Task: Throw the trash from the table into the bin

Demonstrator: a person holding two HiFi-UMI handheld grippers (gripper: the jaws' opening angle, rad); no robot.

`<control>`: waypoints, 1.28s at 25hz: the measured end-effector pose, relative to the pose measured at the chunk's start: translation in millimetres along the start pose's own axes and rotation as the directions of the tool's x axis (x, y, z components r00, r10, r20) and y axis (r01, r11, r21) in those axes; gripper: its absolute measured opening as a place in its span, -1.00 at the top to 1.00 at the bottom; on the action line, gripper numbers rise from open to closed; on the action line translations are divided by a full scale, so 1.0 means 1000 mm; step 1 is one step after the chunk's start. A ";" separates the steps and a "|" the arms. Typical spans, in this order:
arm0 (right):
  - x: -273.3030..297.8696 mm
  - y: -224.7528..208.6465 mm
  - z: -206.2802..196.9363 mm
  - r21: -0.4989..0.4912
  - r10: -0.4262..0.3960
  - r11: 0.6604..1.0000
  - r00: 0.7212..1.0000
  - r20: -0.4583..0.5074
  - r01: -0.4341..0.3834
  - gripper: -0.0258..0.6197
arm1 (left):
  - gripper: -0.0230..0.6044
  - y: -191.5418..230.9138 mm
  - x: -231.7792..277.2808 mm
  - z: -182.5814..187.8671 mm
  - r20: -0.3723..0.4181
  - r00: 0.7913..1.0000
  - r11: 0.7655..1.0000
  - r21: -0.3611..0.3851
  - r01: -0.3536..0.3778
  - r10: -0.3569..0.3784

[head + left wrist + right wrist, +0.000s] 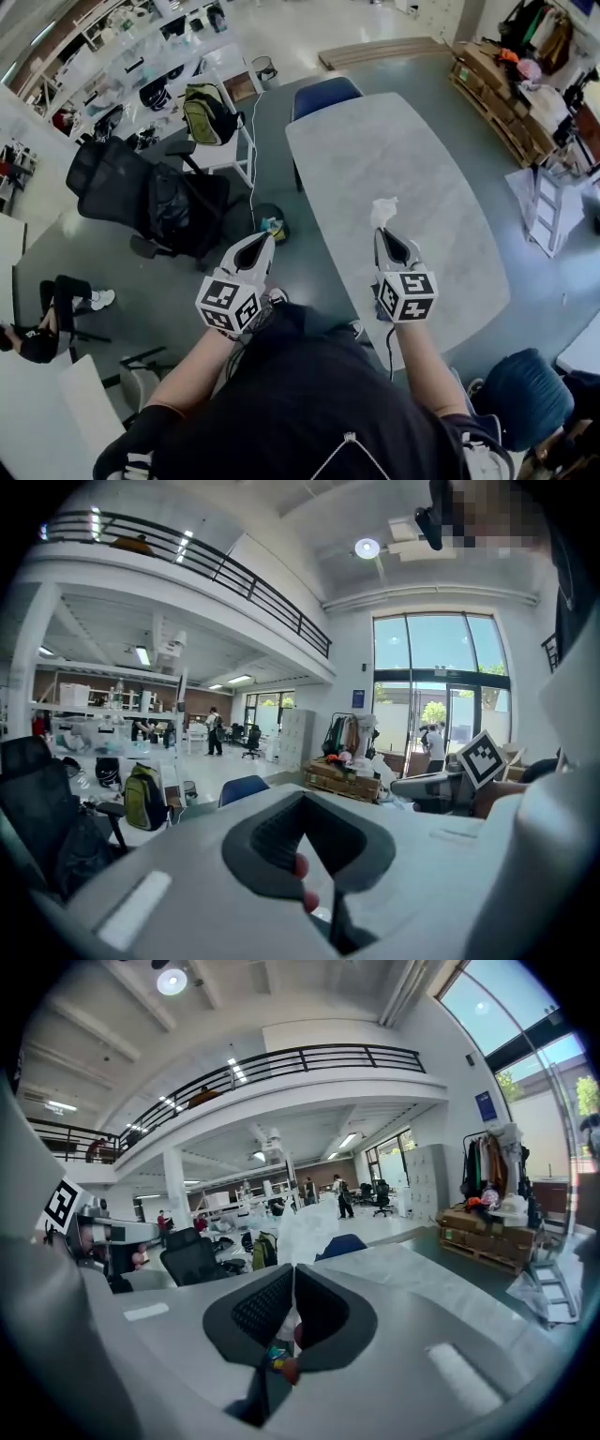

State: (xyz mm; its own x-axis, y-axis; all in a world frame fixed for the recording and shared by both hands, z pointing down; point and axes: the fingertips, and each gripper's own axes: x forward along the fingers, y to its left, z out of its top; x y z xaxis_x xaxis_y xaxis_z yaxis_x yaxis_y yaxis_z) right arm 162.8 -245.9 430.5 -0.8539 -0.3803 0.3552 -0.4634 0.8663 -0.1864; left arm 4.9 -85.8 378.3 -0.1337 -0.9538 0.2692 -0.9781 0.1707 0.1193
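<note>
In the head view my right gripper [381,231] is shut on a crumpled white tissue [382,212], held over the near left part of the pale grey table [403,150]. The right gripper view shows the tissue [305,1230] standing up from the closed tips of that gripper [293,1271]. My left gripper [266,238] is off the table's left side, over the floor, its tips together with nothing between them. Just beyond it stands a small dark bin [280,215] with something colourful inside. In the left gripper view the left gripper [302,797] points across the table.
A blue chair [323,94] stands at the table's far end and another [525,394] near my right elbow. A black office chair [141,197] and a green backpack [206,112] are left of the bin. A person [47,323] sits at far left.
</note>
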 end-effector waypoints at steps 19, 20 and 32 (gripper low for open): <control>0.208 0.222 0.030 -0.041 0.017 0.999 0.998 -0.061 -0.020 0.81 | 0.92 0.300 -0.041 -0.002 0.056 0.998 0.995 -0.098 -0.010 0.016; 0.224 0.236 0.033 -0.038 0.020 0.999 0.998 -0.064 -0.023 0.81 | 0.92 0.320 -0.042 -0.001 0.059 0.998 0.995 -0.103 -0.007 0.013; 0.348 0.324 0.043 -0.048 0.119 0.991 0.979 -0.167 -0.128 0.81 | 0.92 0.452 -0.032 -0.006 0.046 0.996 0.981 -0.181 -0.069 0.078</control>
State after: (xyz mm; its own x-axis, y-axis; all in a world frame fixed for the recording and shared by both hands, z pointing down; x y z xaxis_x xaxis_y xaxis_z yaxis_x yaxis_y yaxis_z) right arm -294.8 -111.1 454.7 -0.8512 -0.2153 0.4787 -0.3379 0.9226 -0.1858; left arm -431.7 23.2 429.7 -0.2170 -0.9478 0.2335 -0.9216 0.2778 0.2711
